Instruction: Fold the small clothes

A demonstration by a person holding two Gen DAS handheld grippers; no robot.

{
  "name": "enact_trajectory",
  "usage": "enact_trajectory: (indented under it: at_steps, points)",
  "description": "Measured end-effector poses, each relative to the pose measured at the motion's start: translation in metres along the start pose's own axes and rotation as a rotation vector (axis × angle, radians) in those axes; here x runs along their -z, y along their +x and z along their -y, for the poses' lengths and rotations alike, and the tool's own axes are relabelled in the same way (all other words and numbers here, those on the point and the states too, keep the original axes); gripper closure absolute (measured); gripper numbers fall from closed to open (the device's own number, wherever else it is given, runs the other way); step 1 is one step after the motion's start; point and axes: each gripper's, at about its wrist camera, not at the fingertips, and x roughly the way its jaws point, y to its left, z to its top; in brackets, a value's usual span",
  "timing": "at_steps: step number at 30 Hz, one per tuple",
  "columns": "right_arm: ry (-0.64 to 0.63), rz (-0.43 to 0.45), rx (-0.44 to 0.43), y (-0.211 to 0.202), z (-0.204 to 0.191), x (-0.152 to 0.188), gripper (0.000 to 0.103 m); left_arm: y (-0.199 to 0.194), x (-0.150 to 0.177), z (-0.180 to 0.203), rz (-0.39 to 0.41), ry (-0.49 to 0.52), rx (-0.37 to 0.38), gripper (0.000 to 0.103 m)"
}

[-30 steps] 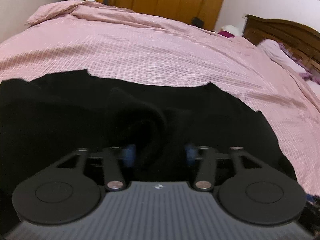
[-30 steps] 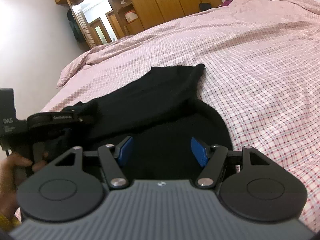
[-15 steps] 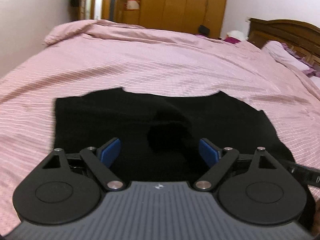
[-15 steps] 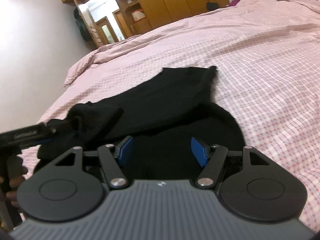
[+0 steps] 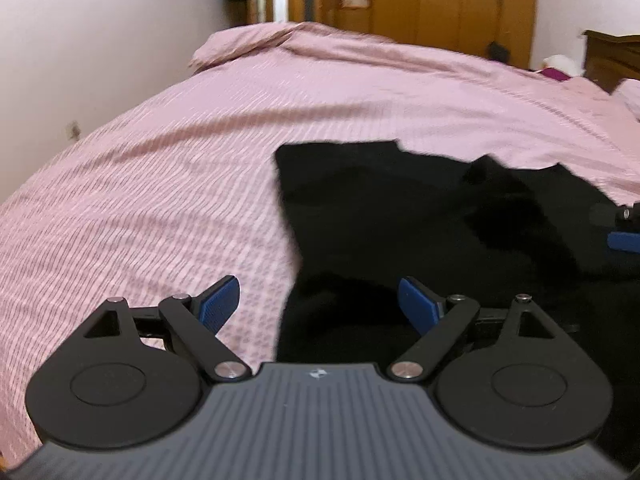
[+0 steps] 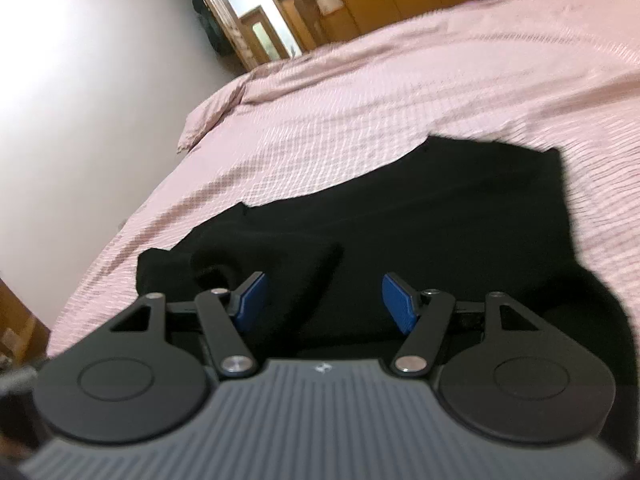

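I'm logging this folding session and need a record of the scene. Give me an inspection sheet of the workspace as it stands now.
Surface: bed with pink checked cover, wrinkled.
Job's things: black garment lying on the cover, one part bunched near the right tool.
Clutter: nothing seen.
Grippers: left tool open, over the garment's edge; right tool open, above the garment; neither holds cloth.
Cables: nothing seen.
Surroundings: wooden wardrobe, doorway, white wall, headboard.

Black garment point(image 6: 420, 232) on a pink checked bedspread point(image 6: 400, 92)

Right gripper point(image 6: 322, 300) hovers over its near edge, blue pads point(image 6: 251, 300) spread apart, nothing between them.
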Motion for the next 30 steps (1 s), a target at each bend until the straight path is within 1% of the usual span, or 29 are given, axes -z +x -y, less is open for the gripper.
enact_trajectory:
  at_steps: [3, 5, 6, 9, 10, 11, 13, 14, 15, 16, 19, 22, 24, 26, 30]
  points:
    - [0.014, -0.048, -0.004, 0.024, -0.002, -0.005, 0.037, 0.010, 0.004, -0.010, -0.018, -0.020, -0.036, 0.013]
    - [0.028, -0.074, -0.008, 0.035, -0.002, -0.005, 0.037, 0.016, 0.005, -0.015, -0.033, -0.033, -0.041, 0.013]
    - [0.039, -0.085, -0.016, 0.041, -0.001, -0.004, 0.035, 0.021, 0.005, -0.013, -0.037, -0.040, -0.041, 0.013]
    - [0.057, -0.092, -0.046, 0.051, -0.001, -0.004, 0.036, 0.030, 0.007, -0.016, -0.046, -0.062, -0.042, 0.013]
    - [0.055, -0.094, -0.055, 0.053, -0.003, -0.005, 0.038, 0.033, 0.007, -0.017, -0.044, -0.068, -0.044, 0.013]
    - [0.049, -0.101, -0.072, 0.056, -0.005, -0.006, 0.045, 0.035, 0.007, -0.017, -0.042, -0.071, -0.049, 0.013]
    - [0.024, -0.126, -0.083, 0.060, -0.012, -0.008, 0.086, 0.038, 0.006, -0.016, -0.034, -0.070, -0.065, 0.013]
    - [0.003, -0.129, -0.084, 0.062, -0.016, -0.010, 0.091, 0.039, 0.006, -0.015, -0.029, -0.068, -0.077, 0.013]
    - [-0.019, -0.127, -0.094, 0.061, -0.021, -0.014, 0.091, 0.041, 0.006, -0.014, -0.026, -0.068, -0.089, 0.013]
    - [-0.041, -0.106, -0.104, 0.057, -0.025, -0.018, 0.092, 0.042, 0.006, -0.014, -0.028, -0.069, -0.097, 0.013]
    - [-0.120, 0.019, -0.140, 0.030, -0.044, -0.037, 0.094, 0.046, 0.005, -0.014, -0.033, -0.078, -0.125, 0.011]
    - [-0.172, 0.142, -0.117, -0.001, -0.050, -0.050, 0.094, 0.049, 0.005, -0.014, -0.037, -0.083, -0.145, 0.010]
    - [-0.199, 0.192, -0.079, -0.014, -0.046, -0.050, 0.094, 0.051, 0.005, -0.015, -0.036, -0.078, -0.154, 0.009]
    - [-0.224, 0.207, -0.020, -0.017, -0.039, -0.045, 0.094, 0.052, 0.006, -0.014, -0.034, -0.077, -0.158, 0.009]
    - [-0.208, 0.139, 0.071, 0.001, -0.013, -0.025, 0.094, 0.053, 0.006, -0.013, -0.034, -0.071, -0.166, 0.008]
